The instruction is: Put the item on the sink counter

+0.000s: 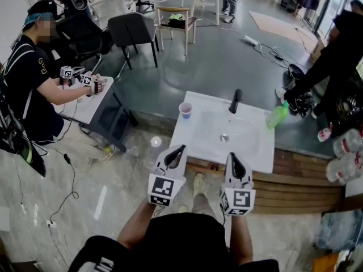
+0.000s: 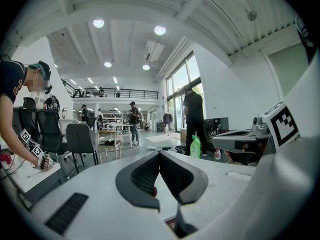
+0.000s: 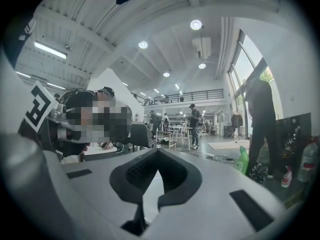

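A white sink counter (image 1: pixel 198 143) with a basin and a black faucet (image 1: pixel 235 101) lies just ahead of me. A pink cup (image 1: pixel 185 110) stands on its far left corner, and a green bottle (image 1: pixel 277 115) at its far right edge. My left gripper (image 1: pixel 179 151) hovers over the near left edge, its jaws shut tip to tip with nothing between them (image 2: pixel 159 154). My right gripper (image 1: pixel 233 157) hangs over the near edge beside it, also shut and empty (image 3: pixel 157 151). The green bottle (image 2: pixel 195 146) shows in the left gripper view, and the same green bottle (image 3: pixel 243 160) in the right gripper view.
A person in black (image 1: pixel 334 50) stands by the counter's far right. A seated person (image 1: pixel 34 78) works with grippers at a small table on the left. Wooden boards (image 1: pixel 306 188) run under the counter's near edge, with clear plastic bottles (image 1: pixel 346 152) at the right. Chairs (image 1: pixel 133 33) stand beyond.
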`<state>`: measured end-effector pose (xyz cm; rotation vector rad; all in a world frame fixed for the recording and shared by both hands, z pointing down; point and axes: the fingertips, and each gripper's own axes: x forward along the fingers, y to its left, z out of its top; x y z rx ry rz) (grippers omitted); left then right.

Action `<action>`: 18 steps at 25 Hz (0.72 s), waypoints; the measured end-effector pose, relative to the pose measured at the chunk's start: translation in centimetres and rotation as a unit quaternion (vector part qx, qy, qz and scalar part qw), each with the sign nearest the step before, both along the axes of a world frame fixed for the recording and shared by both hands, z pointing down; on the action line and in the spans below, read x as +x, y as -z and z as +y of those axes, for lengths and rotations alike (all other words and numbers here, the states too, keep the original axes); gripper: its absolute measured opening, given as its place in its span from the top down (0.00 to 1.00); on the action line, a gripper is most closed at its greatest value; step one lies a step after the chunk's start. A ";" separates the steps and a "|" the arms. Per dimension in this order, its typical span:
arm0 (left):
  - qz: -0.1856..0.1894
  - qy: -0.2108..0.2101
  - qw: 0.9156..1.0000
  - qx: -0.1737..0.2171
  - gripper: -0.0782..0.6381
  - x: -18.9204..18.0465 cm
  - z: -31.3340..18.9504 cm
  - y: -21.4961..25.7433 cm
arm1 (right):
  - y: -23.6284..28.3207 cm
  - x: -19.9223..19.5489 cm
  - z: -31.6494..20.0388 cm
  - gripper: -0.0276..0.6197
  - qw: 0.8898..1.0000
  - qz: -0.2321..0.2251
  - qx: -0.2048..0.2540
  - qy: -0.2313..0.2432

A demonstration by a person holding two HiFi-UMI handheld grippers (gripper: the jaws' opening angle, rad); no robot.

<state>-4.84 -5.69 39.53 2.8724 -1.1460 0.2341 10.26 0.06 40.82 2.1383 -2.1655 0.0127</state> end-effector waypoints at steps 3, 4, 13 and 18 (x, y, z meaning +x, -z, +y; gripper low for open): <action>-0.001 -0.001 1.000 0.000 0.89 0.0 0.1 0.0 | 0.0 0.1 0.2 0.96 1.000 -0.001 -0.003 -0.003; -0.001 -0.001 1.000 0.000 0.89 0.1 0.1 0.0 | -0.2 0.2 0.3 0.96 1.000 -0.001 -0.006 -0.005; -0.002 0.000 1.000 -0.002 0.89 0.2 -0.2 -0.2 | -0.5 0.4 -0.1 0.96 1.000 -0.002 -0.011 -0.004; -0.002 0.000 1.000 -0.002 0.89 0.1 -0.1 -0.3 | -0.4 0.4 0.0 0.96 1.000 -0.003 -0.011 -0.007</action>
